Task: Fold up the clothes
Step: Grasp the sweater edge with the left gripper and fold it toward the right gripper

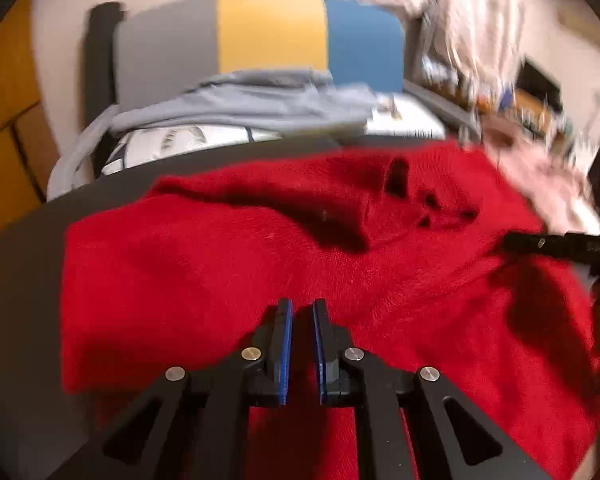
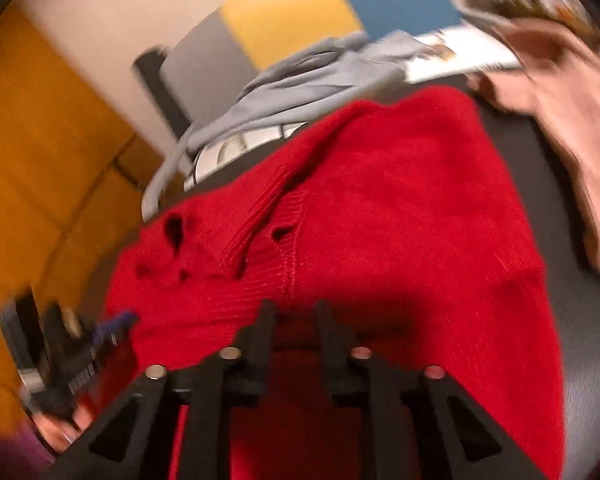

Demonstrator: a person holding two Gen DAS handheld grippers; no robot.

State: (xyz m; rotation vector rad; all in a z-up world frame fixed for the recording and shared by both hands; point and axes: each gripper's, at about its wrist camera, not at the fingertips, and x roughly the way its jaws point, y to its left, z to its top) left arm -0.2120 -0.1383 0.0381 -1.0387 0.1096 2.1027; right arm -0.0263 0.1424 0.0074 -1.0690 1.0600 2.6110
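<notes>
A red knit sweater point(image 1: 228, 264) with small holes lies spread on a dark grey table point(image 1: 16, 280). My left gripper point(image 1: 302, 308) sits low over its near part, blue pads point(image 1: 286, 336) almost together with red knit in the narrow gap. In the right wrist view my right gripper point(image 2: 296, 312) has its black fingers closed on the sweater's point(image 2: 400, 208) ribbed hem, which bunches between them. The right gripper point(image 1: 512, 242) also shows at the sweater's right edge, and the left gripper point(image 2: 116, 322) at the sweater's left edge, held by a hand point(image 2: 60, 432).
Behind the table stands a chair point(image 1: 268, 32) with grey, yellow and blue panels, holding a grey-blue garment point(image 1: 240, 100) and white items. A pale pink garment point(image 2: 572, 128) lies at the table's right. An orange wall point(image 2: 32, 168) is on the left.
</notes>
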